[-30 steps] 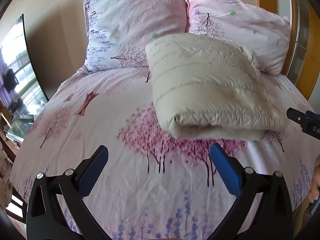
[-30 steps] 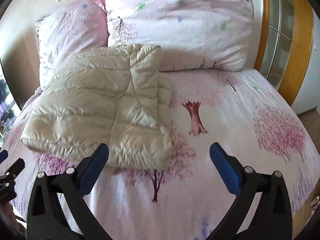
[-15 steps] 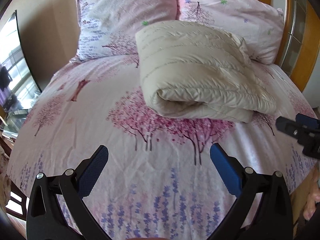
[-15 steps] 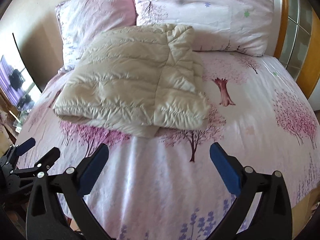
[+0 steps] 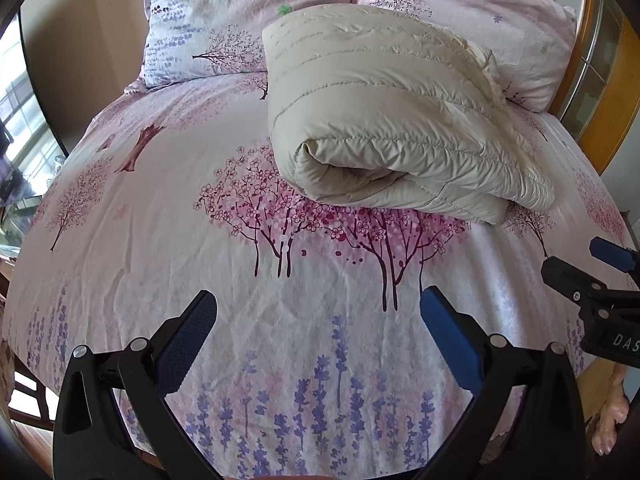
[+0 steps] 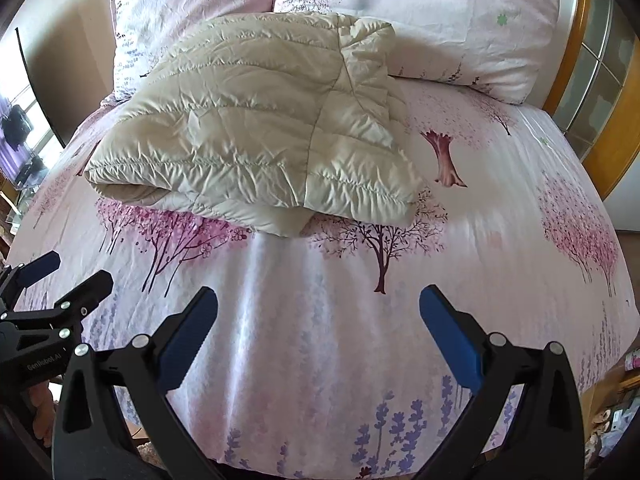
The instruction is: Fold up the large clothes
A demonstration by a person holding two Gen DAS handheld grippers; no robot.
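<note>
Already folded, the cream jacket (image 5: 392,120) lies toward the bed's (image 5: 160,240) head edge by the pillows (image 6: 420,12), long axis crosswise, well ahead of both wide-open, empty grippers: left gripper (image 5: 318,312), right gripper (image 6: 318,312).

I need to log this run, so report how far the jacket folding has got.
Done: the cream puffer jacket lies folded into a compact bundle on the floral bed sheet, its far edge against the pillows. In hand: nothing; the left gripper and right gripper are both open, empty and clear of the jacket. Left: at most tidying the lower layer that pokes out at the near edge.
</note>
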